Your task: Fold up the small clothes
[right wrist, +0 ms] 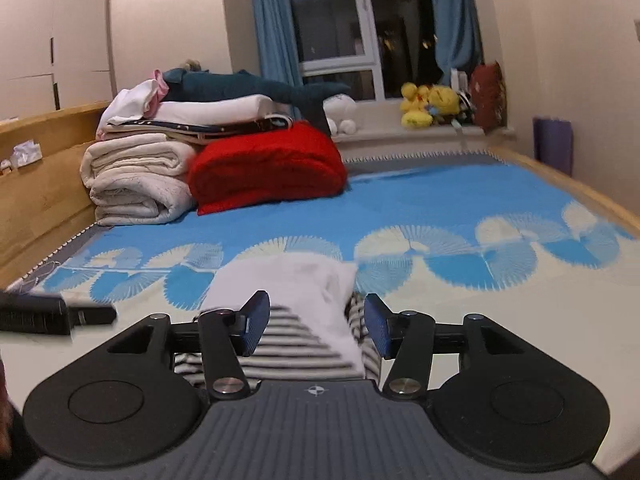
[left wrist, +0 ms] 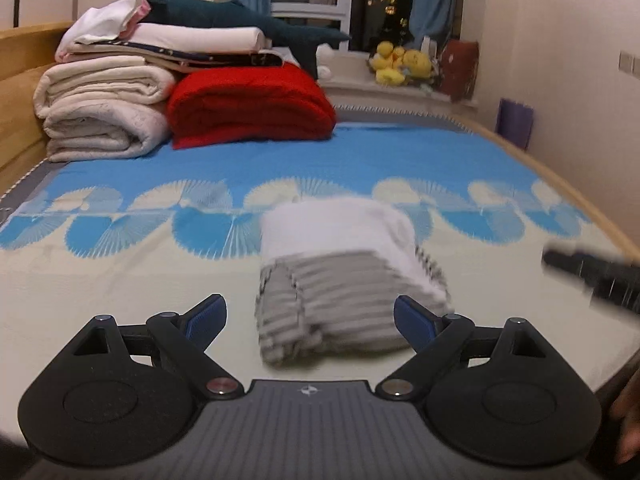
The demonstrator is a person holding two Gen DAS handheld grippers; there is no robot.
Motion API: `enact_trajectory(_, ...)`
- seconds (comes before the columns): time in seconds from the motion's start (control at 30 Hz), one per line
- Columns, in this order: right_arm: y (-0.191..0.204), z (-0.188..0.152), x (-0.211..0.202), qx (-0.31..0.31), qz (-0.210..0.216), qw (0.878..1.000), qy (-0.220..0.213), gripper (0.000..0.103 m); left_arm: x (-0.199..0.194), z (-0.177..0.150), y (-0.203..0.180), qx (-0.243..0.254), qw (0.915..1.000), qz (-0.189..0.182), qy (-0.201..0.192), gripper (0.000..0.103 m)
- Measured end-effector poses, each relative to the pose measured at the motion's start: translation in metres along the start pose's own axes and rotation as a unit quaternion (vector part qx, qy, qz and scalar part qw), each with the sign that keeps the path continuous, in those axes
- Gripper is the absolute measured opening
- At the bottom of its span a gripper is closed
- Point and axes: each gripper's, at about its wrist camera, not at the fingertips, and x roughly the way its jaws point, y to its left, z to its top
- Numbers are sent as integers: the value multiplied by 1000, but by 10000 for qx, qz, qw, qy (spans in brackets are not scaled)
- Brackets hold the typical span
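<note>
A folded striped garment point(left wrist: 344, 300) with a white layer on top lies on the bed point(left wrist: 120, 288). The left claw point(left wrist: 310, 322) gapes wide just before it, holding nothing. The right claw point(right wrist: 316, 328) hangs spread over its near edge, empty.

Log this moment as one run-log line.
phase: fold check | garment: striped, folded, on bed | left tool: open, holding nothing | right tool: open, over garment
</note>
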Motion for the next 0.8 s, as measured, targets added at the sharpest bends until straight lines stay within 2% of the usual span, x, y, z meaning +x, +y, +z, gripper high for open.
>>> enact_trajectory(0.1,5,-6,-16,-68,-90,9998,-190,60,-1,-31,-6,-97,9999,-96,7,94)
enact_trajectory(0.2,11,-14,-13,-107,-293,9995,61,60,15,-48,-10,-9,9987,196,468,94)
enact_trajectory(0.27,11,-15,-7,-49,-258,9994,227,60,17,-41,-5,-305,9982,261,449,94)
enact_trajectory(0.4,20,-21,6,-225,-151,9982,537,60,20,-34,-1,-223,9985,459,210,94)
enact_trajectory(0.53,29,-29,20,-364,3,9953,897,61,28,-40,7,-335,9970,535,448,94)
enact_trajectory(0.6,34,-32,22,-469,63,9940,990,61,35,-39,12,-564,9948,501,689,94)
enact_trajectory(0.67,40,-34,24,-577,62,9932,1006,61,36,-38,15,-736,9940,425,688,94)
enact_trajectory(0.8,45,-34,29,-538,120,9928,1065,66,40,-39,13,-741,9935,401,771,94)
